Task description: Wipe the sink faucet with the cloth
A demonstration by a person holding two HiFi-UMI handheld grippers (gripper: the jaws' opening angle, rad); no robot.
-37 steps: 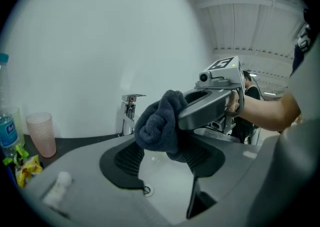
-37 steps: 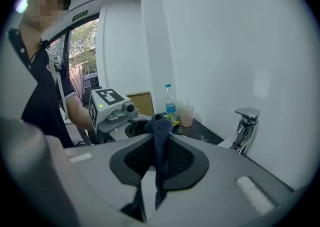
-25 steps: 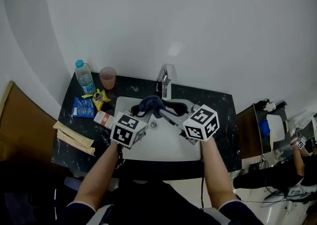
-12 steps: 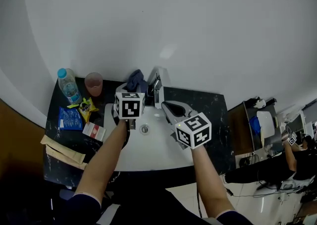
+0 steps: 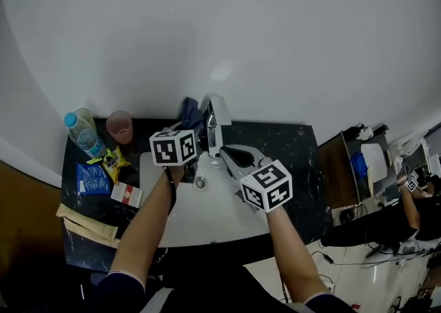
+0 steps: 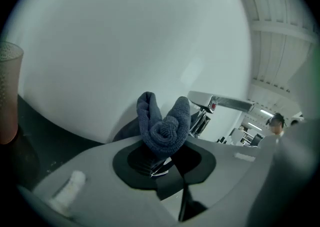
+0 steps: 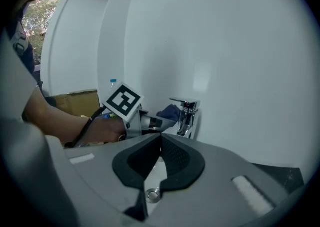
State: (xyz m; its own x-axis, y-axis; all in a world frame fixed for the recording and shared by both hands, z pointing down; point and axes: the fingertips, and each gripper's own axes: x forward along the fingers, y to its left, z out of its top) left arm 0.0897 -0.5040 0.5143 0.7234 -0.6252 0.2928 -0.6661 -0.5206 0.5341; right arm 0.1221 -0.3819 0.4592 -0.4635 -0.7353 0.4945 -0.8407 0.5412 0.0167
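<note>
**Holding the cloth at the back of the faucet**

Head view: the left gripper (image 5: 189, 127) reaches over the white ceramic sink basin (image 5: 207, 218) to the left side of the chrome metal sink faucet (image 5: 215, 120). It carries the dark blue terry cloth (image 5: 190, 110), which sits just beside the faucet body, close to the white wall. The right gripper (image 5: 229, 156) lies over the basin, to the right of the faucet and a little in front of it, and points toward it. The basin is set in a black speckled stone counter (image 5: 293, 146). On the left part of the counter stand a clear plastic bottle with a blue cap (image 5: 82, 132) and a pink translucent cup (image 5: 120, 125). In front of them are a yellow snack packet (image 5: 114, 163), a blue flat packet (image 5: 89, 179), a small red and white box (image 5: 128, 194) and brown paper bags (image 5: 81, 216).

Left gripper view: the jaws are clenched on the cloth. It stands up from between the pads as a bunched roll with two folded ends. The faucet handle shows just behind it, to the right. The pink cup is at the left edge.

Right gripper view: the jaws are pressed together at their tips, with nothing between them. Beyond them are the faucet, the cloth behind it, and the left gripper with its marker cube. The round metal drain (image 7: 153, 194) shows below the pads.
</note>
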